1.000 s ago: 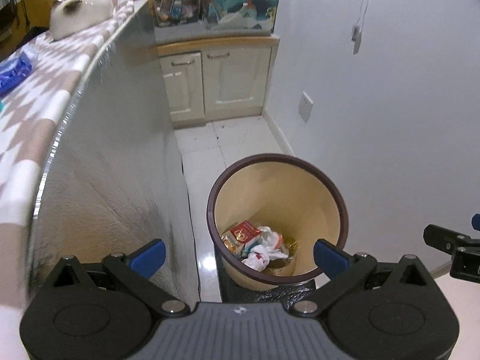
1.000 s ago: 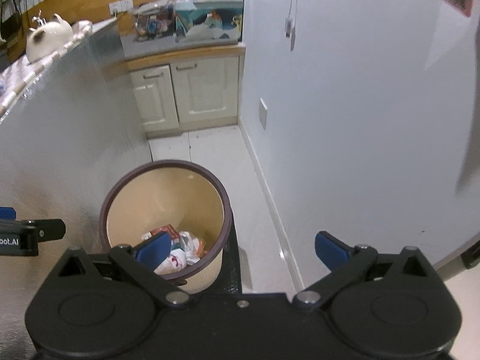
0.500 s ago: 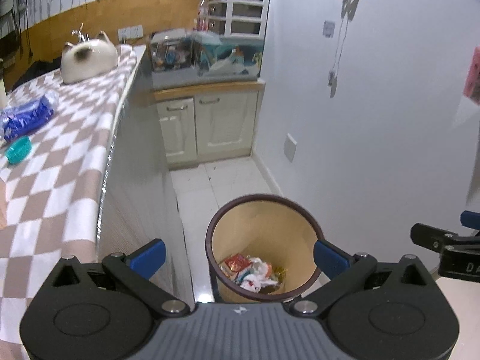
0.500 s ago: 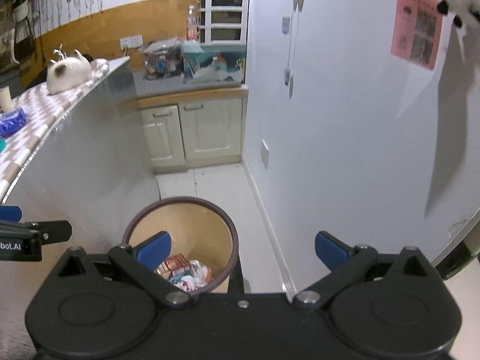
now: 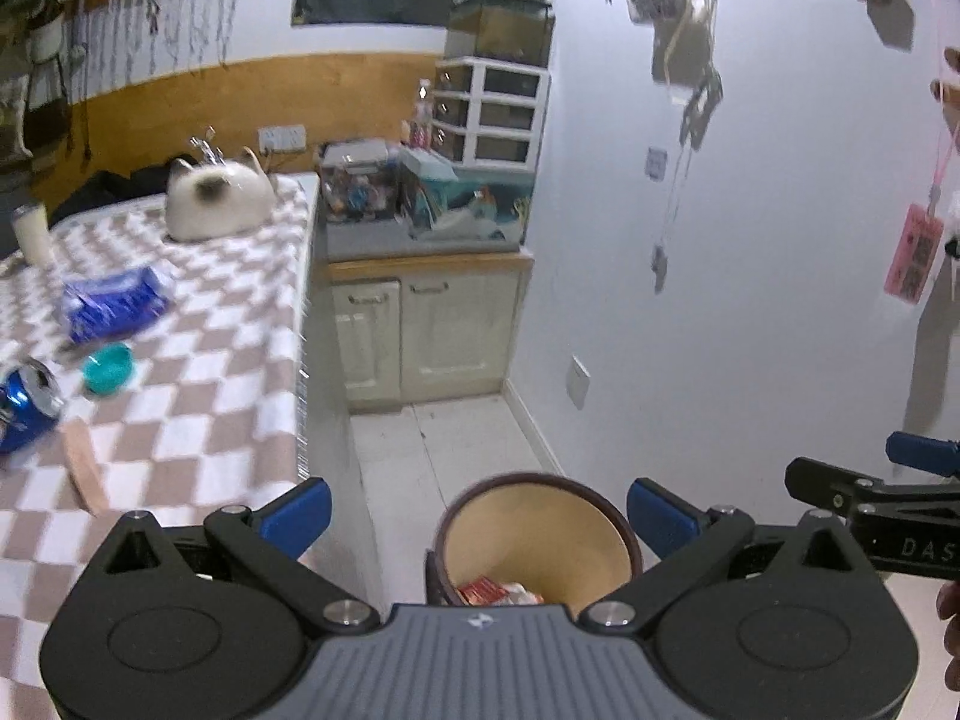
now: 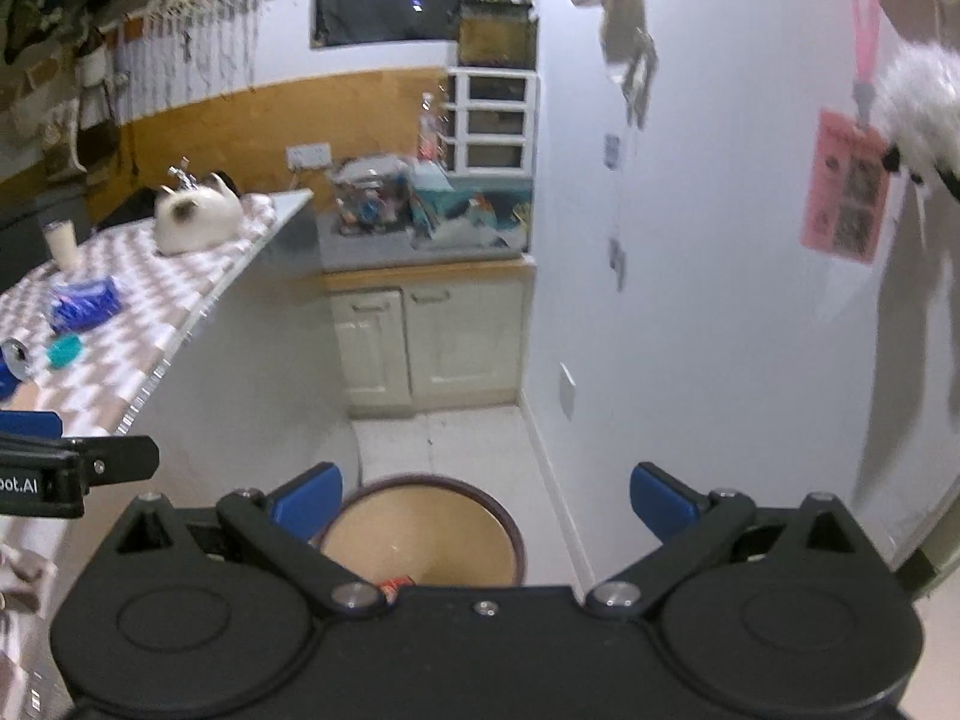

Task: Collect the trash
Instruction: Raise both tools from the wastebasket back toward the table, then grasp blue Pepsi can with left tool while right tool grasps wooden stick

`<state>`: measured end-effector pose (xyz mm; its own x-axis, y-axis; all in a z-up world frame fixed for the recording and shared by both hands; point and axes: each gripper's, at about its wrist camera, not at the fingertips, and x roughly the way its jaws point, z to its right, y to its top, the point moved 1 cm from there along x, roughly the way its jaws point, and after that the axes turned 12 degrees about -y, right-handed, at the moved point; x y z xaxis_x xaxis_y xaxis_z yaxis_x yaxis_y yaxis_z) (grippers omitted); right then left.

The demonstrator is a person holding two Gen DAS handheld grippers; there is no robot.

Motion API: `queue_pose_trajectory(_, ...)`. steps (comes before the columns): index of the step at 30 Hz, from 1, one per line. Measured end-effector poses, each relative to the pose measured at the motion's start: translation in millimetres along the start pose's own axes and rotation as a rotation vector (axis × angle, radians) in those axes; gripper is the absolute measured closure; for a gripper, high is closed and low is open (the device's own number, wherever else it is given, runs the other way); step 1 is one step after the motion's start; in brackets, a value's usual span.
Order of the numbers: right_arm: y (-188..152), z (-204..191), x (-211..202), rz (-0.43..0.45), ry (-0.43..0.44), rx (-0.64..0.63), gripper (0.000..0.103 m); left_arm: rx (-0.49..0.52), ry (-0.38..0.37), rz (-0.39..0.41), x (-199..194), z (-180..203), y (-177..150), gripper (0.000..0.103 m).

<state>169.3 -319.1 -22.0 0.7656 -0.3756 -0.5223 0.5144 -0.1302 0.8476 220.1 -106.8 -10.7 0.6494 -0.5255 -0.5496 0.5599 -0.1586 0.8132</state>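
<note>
A tan bin with a dark rim (image 5: 534, 531) (image 6: 420, 534) stands on the floor beside the counter, with wrappers (image 5: 498, 591) in its bottom. My left gripper (image 5: 477, 513) hangs open and empty above the bin. My right gripper (image 6: 486, 501) is open and empty too, over the bin's right side. On the checkered counter (image 5: 198, 396) lie a crushed blue can (image 5: 24, 405) (image 6: 15, 360), a teal cap (image 5: 108, 367) (image 6: 63, 351), a blue packet (image 5: 114, 300) (image 6: 84, 303) and a tan strip (image 5: 84, 468).
A white cat-shaped pot (image 5: 216, 198) and a pale cup (image 5: 33, 234) sit at the counter's far end. Cream cabinets (image 5: 420, 336) with clutter on top close the aisle. The white wall (image 5: 750, 300) runs along the right, a pink tag (image 6: 846, 186) hanging on it.
Both grippers have risen and tilted up from the bin. The bin has slid to the bottom of both views and the counter top with its litter has come into sight.
</note>
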Motion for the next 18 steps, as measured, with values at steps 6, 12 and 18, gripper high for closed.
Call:
queue_pose_trajectory(6, 17.0, -33.0, -16.6, 0.064, 0.056, -0.031, 0.000, 0.010, 0.049, 0.060, -29.9, -25.3, 13.4, 0.000)
queue_pose_trajectory(12, 30.4, -71.9, -23.3, 0.101, 0.105, -0.067, 0.000, -0.005, 0.094, 0.095, -55.9, -59.8, 19.8, 0.000)
queue_pose_trajectory(18, 37.0, -109.8, -23.0, 0.110, 0.157, -0.094, 0.000, -0.022, 0.151, 0.116, -79.0, -97.6, 22.3, 0.000)
